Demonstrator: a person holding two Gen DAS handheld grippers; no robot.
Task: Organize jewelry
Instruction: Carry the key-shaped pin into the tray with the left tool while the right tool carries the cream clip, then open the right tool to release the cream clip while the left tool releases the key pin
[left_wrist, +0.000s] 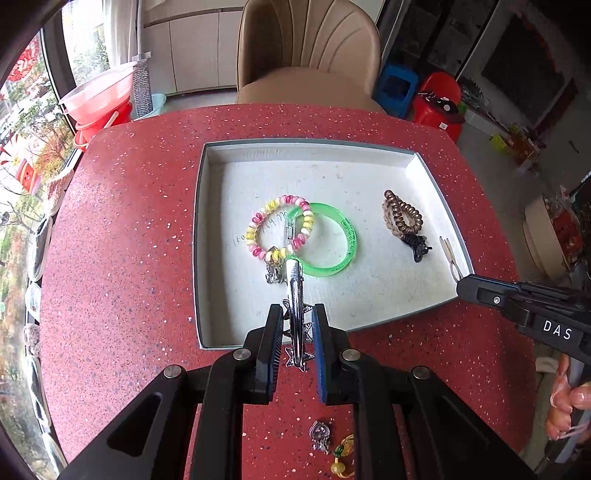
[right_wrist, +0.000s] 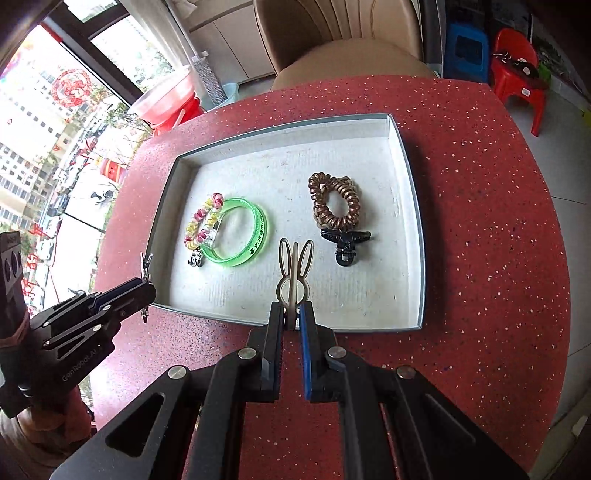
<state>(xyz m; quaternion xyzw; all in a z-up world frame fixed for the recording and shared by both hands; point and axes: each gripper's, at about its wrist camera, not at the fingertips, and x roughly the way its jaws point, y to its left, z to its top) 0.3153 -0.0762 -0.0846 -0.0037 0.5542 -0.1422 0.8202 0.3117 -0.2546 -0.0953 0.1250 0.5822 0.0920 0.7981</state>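
Note:
A white tray with a grey rim (left_wrist: 207, 236) (right_wrist: 413, 221) lies on the red speckled table. My left gripper (left_wrist: 297, 314) (right_wrist: 149, 290) is shut on a silver hair clip with star trim (left_wrist: 294, 291) (right_wrist: 146, 264), held over the tray's near edge. Over the same edge, further right, my right gripper (right_wrist: 291, 310) (left_wrist: 461, 288) is shut on a beige rabbit-ear clip (right_wrist: 293, 273) (left_wrist: 451, 258). In the tray lie a pink-and-yellow bead bracelet (left_wrist: 258, 225) (right_wrist: 201, 221), a green bangle (left_wrist: 345, 236) (right_wrist: 255, 236), a brown spiral hair tie (left_wrist: 400, 216) (right_wrist: 334, 201) and a black claw clip (left_wrist: 417, 245) (right_wrist: 345, 243).
A small silver charm (left_wrist: 273, 275) (right_wrist: 195, 258) lies by the bracelet. On the table under my left gripper sit a silver pendant (left_wrist: 319, 435) and a yellow-green bead charm (left_wrist: 343, 458). A beige chair (left_wrist: 306, 55) stands beyond the table. A hand (left_wrist: 565, 402) shows at the right.

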